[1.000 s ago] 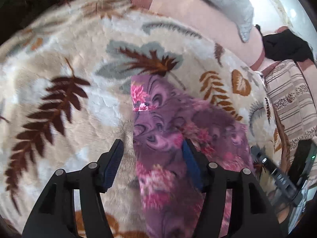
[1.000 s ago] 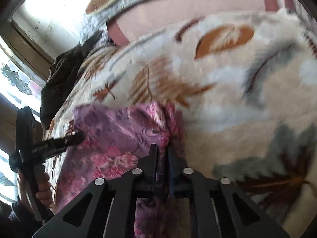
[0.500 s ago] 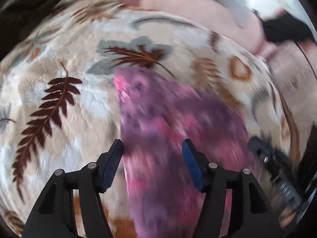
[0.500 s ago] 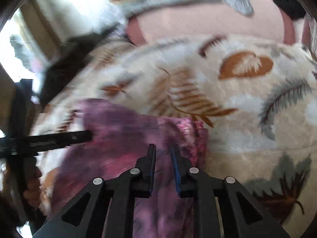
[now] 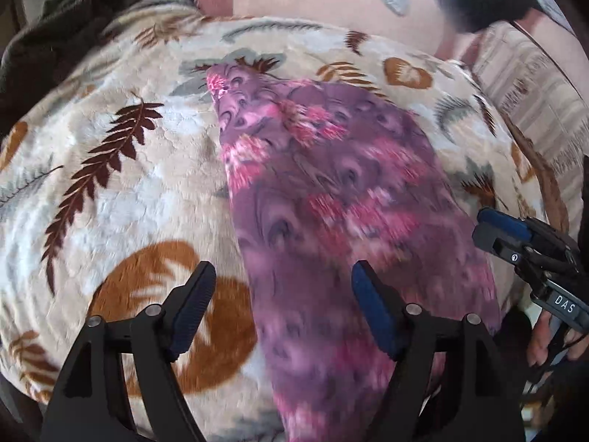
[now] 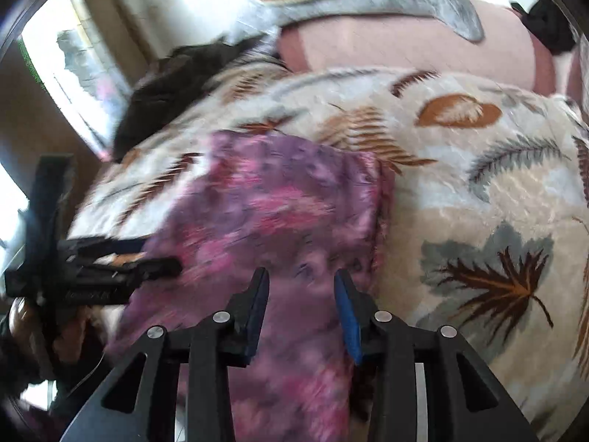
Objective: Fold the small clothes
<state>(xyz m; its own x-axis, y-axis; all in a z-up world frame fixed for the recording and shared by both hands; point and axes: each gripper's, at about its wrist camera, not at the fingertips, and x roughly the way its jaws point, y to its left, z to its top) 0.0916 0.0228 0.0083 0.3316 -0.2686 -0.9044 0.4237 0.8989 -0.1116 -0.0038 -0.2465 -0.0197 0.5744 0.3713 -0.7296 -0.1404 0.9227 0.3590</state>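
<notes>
Right wrist view: right gripper [image 6: 301, 296] and left gripper [image 5: 281, 296], both opening, had let go of purple cloth [image 5: 331, 199] at frame centre, fold laid.

Daylight scene, bright overall. Window [image 6: 70, 73] in right wrist view blown out white, glare spilling over wall beside it. Leaf-print blanket [image 5: 121, 191] evenly lit, soft shadows only. Motion blur smears purple floral garment [image 5: 331, 202], strongest toward bottom edge of both views. Fisheye bends blanket into dome; corners fall to black vignette. Far bedding behind blanket soft, hazy.
</notes>
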